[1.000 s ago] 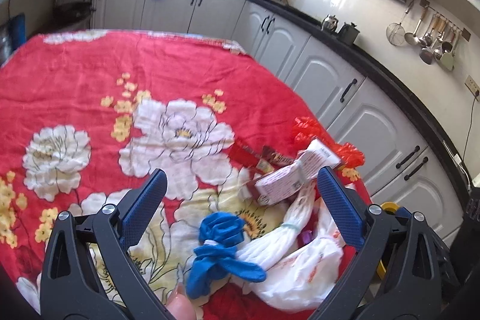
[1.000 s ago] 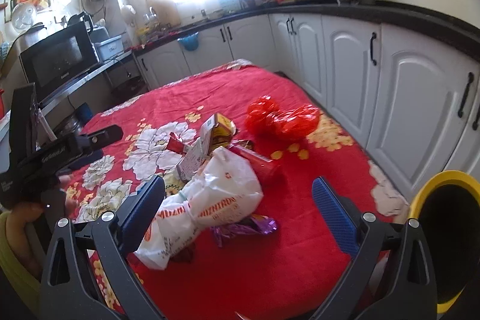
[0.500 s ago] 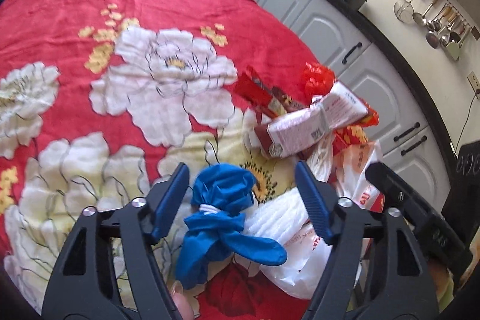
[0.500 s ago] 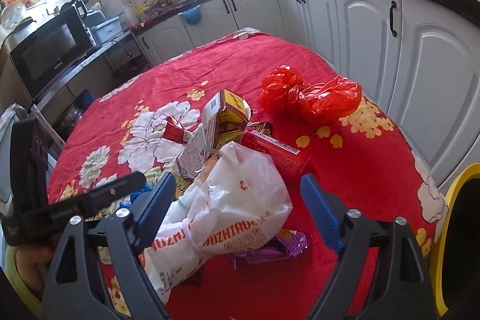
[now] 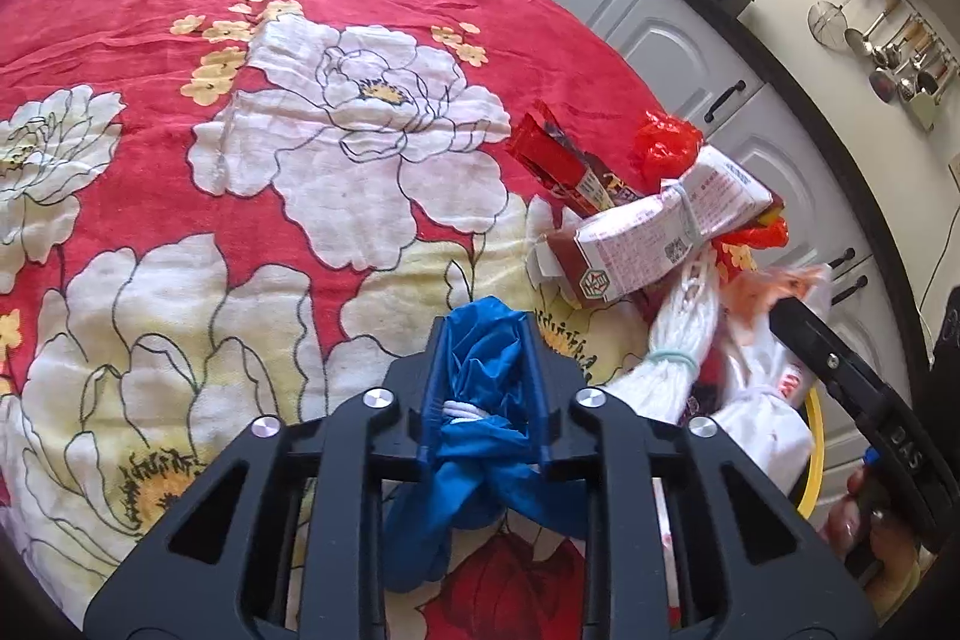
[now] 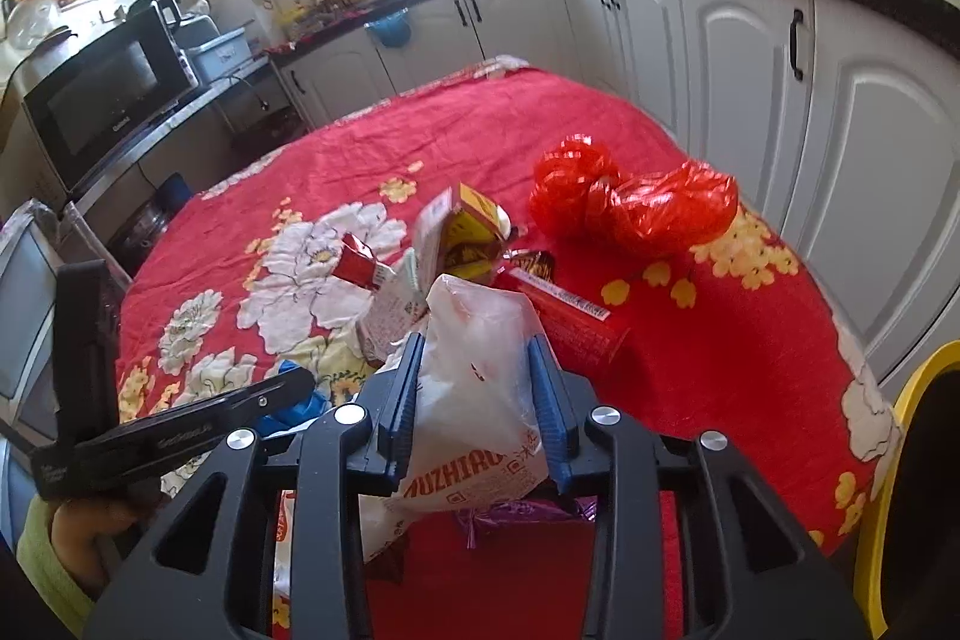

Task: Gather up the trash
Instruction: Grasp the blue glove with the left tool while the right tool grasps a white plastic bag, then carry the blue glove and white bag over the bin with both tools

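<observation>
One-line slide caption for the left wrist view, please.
Left gripper shut on a knotted blue plastic bag on the red floral tablecloth, beside other trash.

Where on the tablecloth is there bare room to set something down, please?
Free: the tablecloth left of the red wrapper, and the strip between the red bag and the yellow bin rim. Crowded: around the carton and both claws' bags.

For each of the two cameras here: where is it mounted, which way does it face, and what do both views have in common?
Left wrist: on the left gripper, looking down at the blue bag it grips; right gripper at the right edge.
Right wrist: on the right gripper, facing the cabinets, gripping the white bag; left gripper at left.
Shared: red floral tablecloth, carton.
</observation>
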### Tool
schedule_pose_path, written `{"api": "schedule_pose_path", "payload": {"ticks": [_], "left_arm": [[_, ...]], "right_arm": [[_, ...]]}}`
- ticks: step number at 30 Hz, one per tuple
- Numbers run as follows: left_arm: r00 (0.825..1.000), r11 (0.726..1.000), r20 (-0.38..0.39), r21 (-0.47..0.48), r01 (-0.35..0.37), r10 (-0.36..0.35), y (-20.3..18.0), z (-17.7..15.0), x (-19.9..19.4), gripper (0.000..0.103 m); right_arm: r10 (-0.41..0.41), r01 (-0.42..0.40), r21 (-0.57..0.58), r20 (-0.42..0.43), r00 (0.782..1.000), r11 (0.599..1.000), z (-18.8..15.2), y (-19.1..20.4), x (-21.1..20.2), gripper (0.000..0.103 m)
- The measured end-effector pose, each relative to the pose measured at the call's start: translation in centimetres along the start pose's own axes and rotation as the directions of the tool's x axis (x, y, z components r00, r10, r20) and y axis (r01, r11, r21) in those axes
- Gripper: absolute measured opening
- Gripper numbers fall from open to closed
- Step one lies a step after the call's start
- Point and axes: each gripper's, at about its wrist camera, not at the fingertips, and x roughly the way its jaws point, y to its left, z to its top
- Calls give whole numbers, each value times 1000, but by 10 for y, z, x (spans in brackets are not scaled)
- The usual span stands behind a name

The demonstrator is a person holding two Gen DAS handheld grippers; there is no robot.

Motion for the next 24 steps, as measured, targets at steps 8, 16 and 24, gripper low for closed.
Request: {"api": "schedule_pose_path", "payload": {"ticks": [8,16,24], "left_arm": [[998,1000,58,18,7,-8,-3,9,-23,10],[990,996,129,78,41,-51,-28,13,-50,10],[978,982,177,170,82,-113,-63,7,-72,10]], "right_arm": [[36,-37,19,50,998,999,-1,0,-26,31],[26,-30,37,109,994,999,-7,-8,-59,31],[-15,4,64,174,985,998,-13,-24,-93,31]]}}
